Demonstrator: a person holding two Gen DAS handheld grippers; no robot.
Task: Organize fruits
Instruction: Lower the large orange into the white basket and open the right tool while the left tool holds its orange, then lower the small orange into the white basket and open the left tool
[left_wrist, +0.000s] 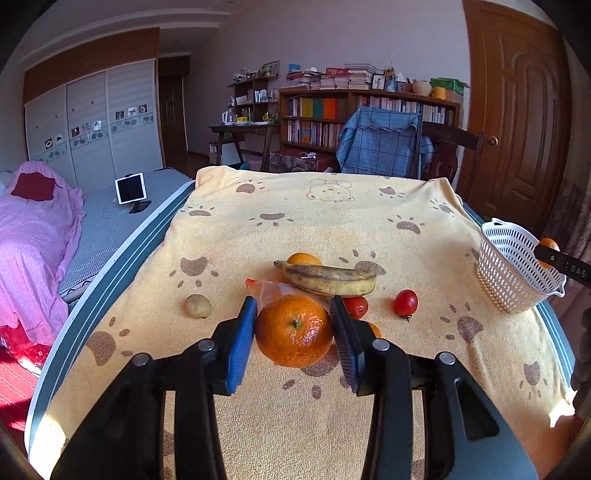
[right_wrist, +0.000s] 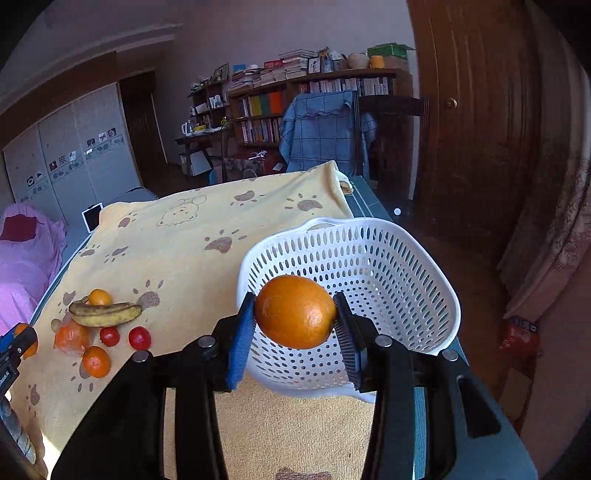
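Nearest you, the right tongs (right_wrist: 295, 325) are clamped on an orange (right_wrist: 295, 312) just above the white basket (right_wrist: 406, 266), so you are mid-delivery. Next, centre over its bowl, then release. Your left tongs (left_wrist: 293, 332) grip a tangerine (left_wrist: 294, 330); the basket sits at three o'clock from them.

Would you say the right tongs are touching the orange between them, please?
Touching. The right wrist view shows both blue pads pressed against the sides of the orange, which the right tongs hold clear above the white basket.
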